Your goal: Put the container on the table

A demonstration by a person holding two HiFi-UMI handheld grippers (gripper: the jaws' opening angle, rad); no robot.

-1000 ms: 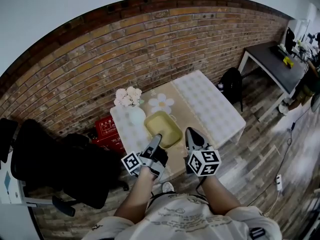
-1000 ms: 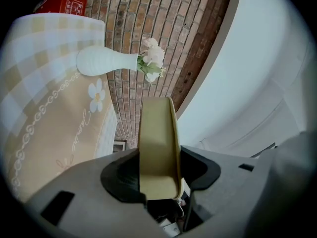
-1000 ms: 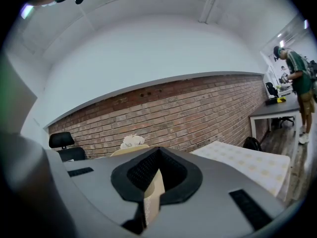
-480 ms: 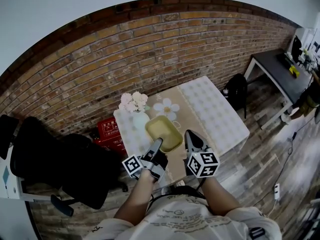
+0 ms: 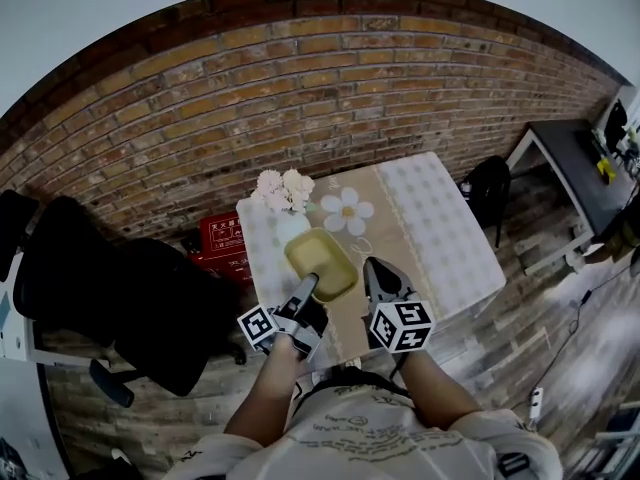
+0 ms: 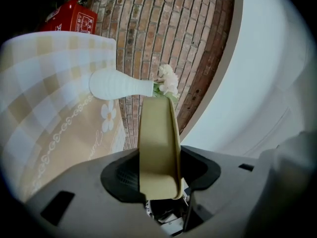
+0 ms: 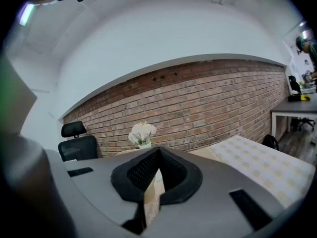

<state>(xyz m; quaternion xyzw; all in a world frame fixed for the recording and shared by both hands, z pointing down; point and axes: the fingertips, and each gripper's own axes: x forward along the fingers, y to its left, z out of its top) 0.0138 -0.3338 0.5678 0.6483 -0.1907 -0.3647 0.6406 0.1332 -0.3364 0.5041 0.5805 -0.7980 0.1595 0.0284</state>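
The left gripper (image 5: 309, 288) is partly open and clamped on the container (image 5: 321, 262). In the left gripper view its two dark pads press on either side of the near wall, which fills the gap between them and rises straight out of the jaws. The right gripper (image 5: 372, 270) sits just beside it to the right with its jaws drawn together to a thin slit and nothing gripped. Only a sliver of the tan tablecloth shows through, and it does not touch the container. The container is a shallow, pale yellow-green tray with rounded corners and a smooth, slightly flared rim, and it is empty inside. From the head view it lies over the near part of the table (image 5: 445, 243), on the tan strip of the cloth, just in front of a white vase (image 5: 290, 226) of pale flowers (image 5: 283, 188) and close to a printed daisy (image 5: 347, 208). Whether its base rests on the cloth or hangs just above it cannot be told. It is held by one short end only, with the far end pointing towards the brick wall (image 5: 300, 88).
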